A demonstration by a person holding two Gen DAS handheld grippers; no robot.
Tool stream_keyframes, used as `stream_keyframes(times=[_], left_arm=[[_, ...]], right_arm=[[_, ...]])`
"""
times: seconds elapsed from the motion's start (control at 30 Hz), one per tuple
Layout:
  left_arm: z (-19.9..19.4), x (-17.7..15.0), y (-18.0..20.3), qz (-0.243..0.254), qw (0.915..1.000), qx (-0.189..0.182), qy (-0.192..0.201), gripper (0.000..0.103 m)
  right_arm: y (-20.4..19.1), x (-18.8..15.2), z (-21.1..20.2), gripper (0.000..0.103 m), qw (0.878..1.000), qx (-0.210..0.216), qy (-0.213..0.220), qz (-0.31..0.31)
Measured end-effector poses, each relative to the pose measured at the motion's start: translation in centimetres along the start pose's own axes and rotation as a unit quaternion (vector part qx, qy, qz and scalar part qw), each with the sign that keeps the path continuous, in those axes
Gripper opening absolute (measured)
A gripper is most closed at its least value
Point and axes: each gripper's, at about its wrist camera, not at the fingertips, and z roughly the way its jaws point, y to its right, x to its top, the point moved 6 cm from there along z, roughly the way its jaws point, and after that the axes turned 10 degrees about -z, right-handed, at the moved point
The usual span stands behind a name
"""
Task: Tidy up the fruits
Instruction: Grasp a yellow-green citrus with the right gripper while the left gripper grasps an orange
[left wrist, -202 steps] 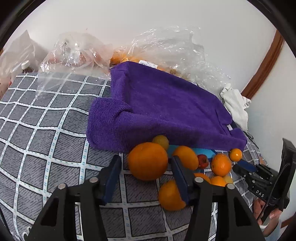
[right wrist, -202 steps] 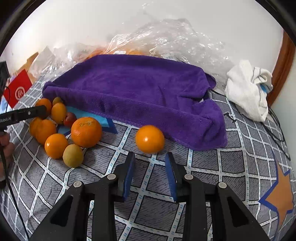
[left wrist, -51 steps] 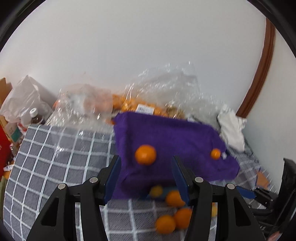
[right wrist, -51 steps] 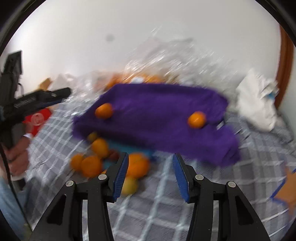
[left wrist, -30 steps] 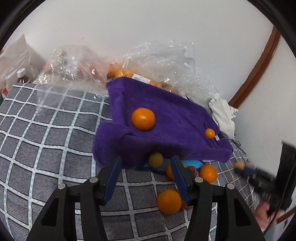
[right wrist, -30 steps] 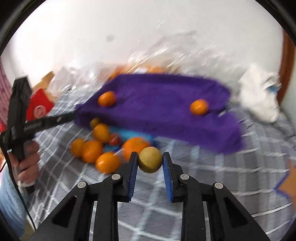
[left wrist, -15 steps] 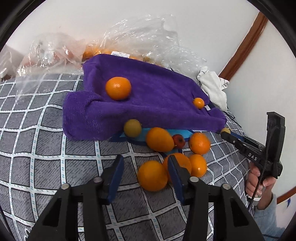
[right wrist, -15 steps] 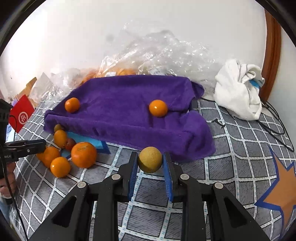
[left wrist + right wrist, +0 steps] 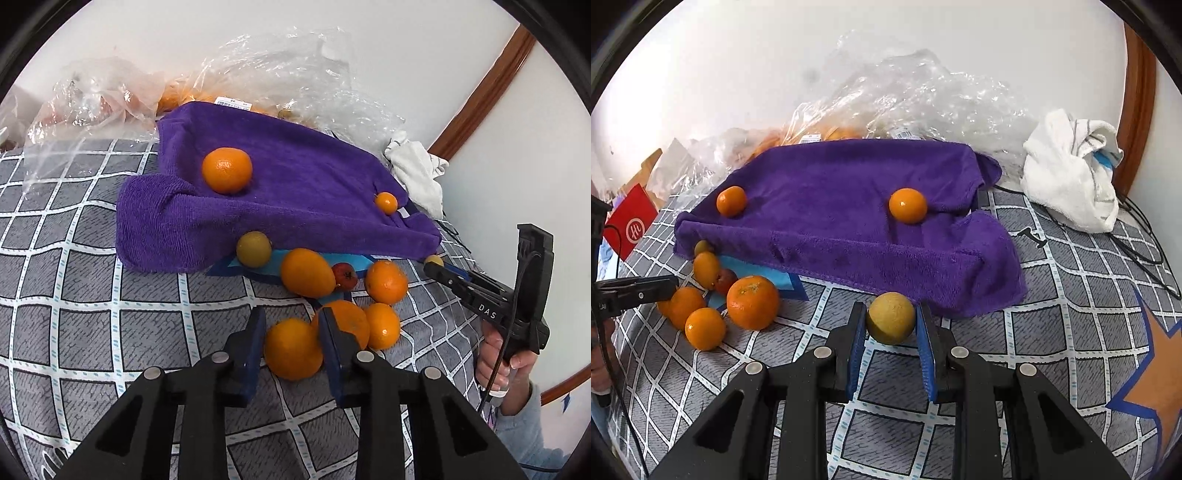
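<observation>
Fluffy matt purple towel [image 9: 849, 206], crinkled glossy clear plastic bags [image 9: 916, 99].

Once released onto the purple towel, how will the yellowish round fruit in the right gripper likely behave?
The yellowish fruit is round, so it will probably roll. The purple towel looks plush and dips in the middle; two oranges already sit there, so it should settle. The right gripper spans it without visible denting, suggesting firmness.

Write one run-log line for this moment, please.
left gripper: fingers around orange | right gripper: holding yellow-green fruit | purple towel: two oranges
</observation>
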Motion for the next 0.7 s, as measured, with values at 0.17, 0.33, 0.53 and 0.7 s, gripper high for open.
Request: stream_keyframes(times=[0.17,0.33,0.53,0.7], left_arm=[[-0.1,0.0,-0.1,0.002,1.0,0.004,0.008,0.03],[-0.4,-0.1,0.0,0.006,0.9999,0.009,0.011,0.035],[-1.0,-1.3,0.7,0.037,0.9989,0.025,0.014,0.038],[-0.9,-2.0,0.8,0.052,0.9975,0.044,0.019,0.032]], right_arm=[[0.4,0.0,-0.1,0.027,1.0,0.004,0.004,0.011],[0.1,0.0,-0.3,0.027,1.0,0.004,0.008,0.007],[0.0,0.0,-1.0,0.027,1.0,0.001,0.021,0.003],[0.8,0.2,-1.5,0.027,0.999,0.0,0.031,0.021]])
